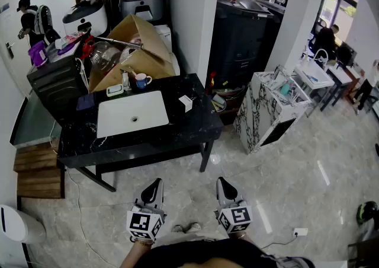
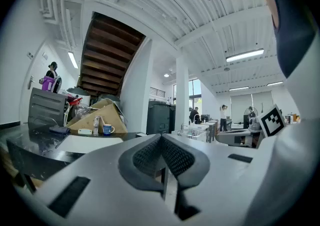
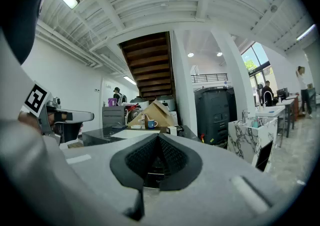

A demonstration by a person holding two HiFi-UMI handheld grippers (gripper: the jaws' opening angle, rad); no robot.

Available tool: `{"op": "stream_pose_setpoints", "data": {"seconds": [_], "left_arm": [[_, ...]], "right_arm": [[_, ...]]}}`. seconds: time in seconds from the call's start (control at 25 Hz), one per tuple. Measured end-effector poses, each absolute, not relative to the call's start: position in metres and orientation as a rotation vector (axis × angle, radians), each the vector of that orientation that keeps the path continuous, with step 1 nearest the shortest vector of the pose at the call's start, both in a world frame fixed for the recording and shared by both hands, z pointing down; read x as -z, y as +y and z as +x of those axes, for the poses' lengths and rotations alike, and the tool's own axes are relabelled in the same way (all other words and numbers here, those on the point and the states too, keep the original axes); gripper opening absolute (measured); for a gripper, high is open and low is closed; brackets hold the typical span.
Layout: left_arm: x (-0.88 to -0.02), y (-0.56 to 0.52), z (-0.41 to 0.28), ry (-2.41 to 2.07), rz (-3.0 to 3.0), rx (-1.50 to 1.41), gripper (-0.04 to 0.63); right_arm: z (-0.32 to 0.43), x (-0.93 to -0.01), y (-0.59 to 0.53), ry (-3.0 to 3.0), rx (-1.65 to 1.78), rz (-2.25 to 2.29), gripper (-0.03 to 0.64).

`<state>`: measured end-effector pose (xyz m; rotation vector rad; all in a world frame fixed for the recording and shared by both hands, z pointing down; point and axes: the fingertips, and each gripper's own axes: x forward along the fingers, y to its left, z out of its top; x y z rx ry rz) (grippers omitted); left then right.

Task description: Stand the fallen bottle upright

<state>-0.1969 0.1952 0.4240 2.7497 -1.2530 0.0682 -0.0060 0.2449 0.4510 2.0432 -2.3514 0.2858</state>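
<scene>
A clear rounded bottle (image 1: pixel 106 54) seems to lie on its side at the mouth of the tipped cardboard box (image 1: pixel 142 47), at the back of the black table (image 1: pixel 177 133); I cannot make out its detail. It also shows faintly as the bottle (image 2: pixel 81 112) in the left gripper view. A small slim bottle (image 1: pixel 125 78) stands upright beside a blue mug (image 1: pixel 142 80). My left gripper (image 1: pixel 155 182) and right gripper (image 1: pixel 221 181) hover over the floor in front of the table, well short of it. Both are shut with nothing between the pads; they appear as the left gripper (image 2: pixel 161 137) and right gripper (image 3: pixel 158 137).
A white sink (image 1: pixel 131 112) is set in the table, with a small white box (image 1: pixel 186 103) at its right. A marble-patterned cabinet (image 1: pixel 269 107) stands to the right and a black cabinet (image 1: pixel 237 35) behind. Wooden pallets (image 1: pixel 38 172) and a white bin (image 1: pixel 15 225) lie at the left. People stand far off.
</scene>
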Motion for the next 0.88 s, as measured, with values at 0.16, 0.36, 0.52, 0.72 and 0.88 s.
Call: {"op": "stream_pose_setpoints", "data": {"seconds": [0.16,0.36,0.52,0.72,0.88], "left_arm": [[-0.421,0.185,-0.194,-1.271,2.750,-0.052,0.003],[-0.418,0.179,-0.196,-1.286,2.750,-0.039,0.003],[-0.414,0.172,-0.192,-1.272,2.759,-0.007,0.003],[-0.405,0.169,-0.186,-1.252,2.801,-0.002,0.003],[-0.401,0.170,-0.176,-1.198,2.835,0.015,0.020]], "right_arm": [[0.002,-0.448,0.235,-2.350,-0.247,2.046,-0.003],[0.005,-0.447,0.229,-2.349,-0.225,2.045,-0.003],[0.005,-0.445,0.223,-2.369,-0.216,2.030,-0.003],[0.001,-0.438,0.216,-2.393,-0.240,2.018,-0.003],[0.010,-0.443,0.215,-2.376,-0.250,2.042,-0.003]]}}
